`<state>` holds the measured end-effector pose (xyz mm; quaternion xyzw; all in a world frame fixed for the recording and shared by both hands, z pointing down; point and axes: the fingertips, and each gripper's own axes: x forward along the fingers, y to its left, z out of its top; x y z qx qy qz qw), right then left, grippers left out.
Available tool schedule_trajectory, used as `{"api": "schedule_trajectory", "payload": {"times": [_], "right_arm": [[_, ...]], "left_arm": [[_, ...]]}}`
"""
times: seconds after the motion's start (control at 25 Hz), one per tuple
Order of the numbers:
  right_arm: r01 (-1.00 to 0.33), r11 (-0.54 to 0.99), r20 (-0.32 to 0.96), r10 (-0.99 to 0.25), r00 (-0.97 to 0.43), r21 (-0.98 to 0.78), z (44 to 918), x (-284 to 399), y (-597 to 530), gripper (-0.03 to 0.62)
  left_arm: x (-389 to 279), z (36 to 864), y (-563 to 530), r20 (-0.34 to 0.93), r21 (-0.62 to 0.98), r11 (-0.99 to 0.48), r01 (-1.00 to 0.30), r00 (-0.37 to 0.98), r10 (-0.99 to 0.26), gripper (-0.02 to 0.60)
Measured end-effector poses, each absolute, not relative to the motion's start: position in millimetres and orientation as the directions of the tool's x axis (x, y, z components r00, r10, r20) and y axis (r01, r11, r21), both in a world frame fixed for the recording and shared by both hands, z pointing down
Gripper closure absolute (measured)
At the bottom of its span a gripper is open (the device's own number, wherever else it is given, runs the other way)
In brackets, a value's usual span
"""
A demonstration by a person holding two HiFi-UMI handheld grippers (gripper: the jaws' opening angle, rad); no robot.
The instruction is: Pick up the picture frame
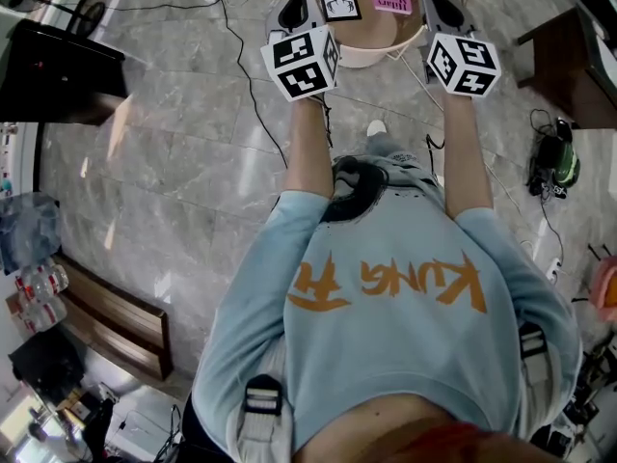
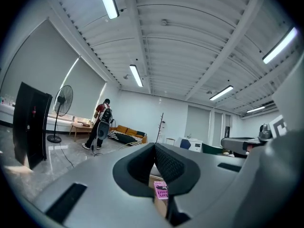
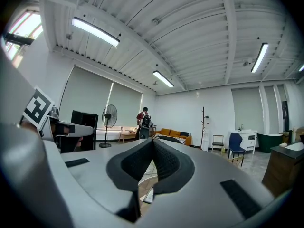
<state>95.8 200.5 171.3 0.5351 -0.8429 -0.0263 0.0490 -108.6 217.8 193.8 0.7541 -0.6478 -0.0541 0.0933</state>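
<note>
Picture frame (image 1: 339, 3) top centre on round worktop (image 1: 374, 33), just right of left gripper (image 1: 301, 0); right gripper (image 1: 434, 0) farther; both closed, empty.

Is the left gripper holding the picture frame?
No, the left gripper has its jaws shut on nothing, and the picture frame sits on the table.

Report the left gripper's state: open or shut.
Shut: the left gripper has its pads pressed together at the tips, nothing between them.
</note>
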Motion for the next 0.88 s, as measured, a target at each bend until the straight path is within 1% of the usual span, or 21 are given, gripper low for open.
{"api": "schedule_trajectory", "payload": {"times": [0.32, 0.56, 0.76, 0.88], "right_arm": [[-0.899, 0.423, 0.036, -0.906, -0.422, 0.116, 162, 93, 196, 0.597], [-0.908, 0.403, 0.005, -0.914, -0.406, 0.113, 153, 104, 188, 0.597], [-0.913, 0.395, -0.018, -0.917, -0.399, 0.102, 145, 117, 171, 0.597], [-0.907, 0.411, -0.023, -0.910, -0.415, 0.088, 149, 115, 156, 0.597]], "left_arm": [[-110, 184, 213, 0.015, 0.183, -0.148, -0.972, 0.153, -0.988, 0.563], [-112, 173, 202, -0.017, 0.183, -0.149, -0.972, 0.149, -0.989, 0.563], [-107, 157, 193, -0.064, 0.142, -0.146, -0.979, 0.139, -0.988, 0.562], [-110, 161, 182, -0.053, 0.130, -0.128, -0.983, 0.122, -0.991, 0.563]]}}
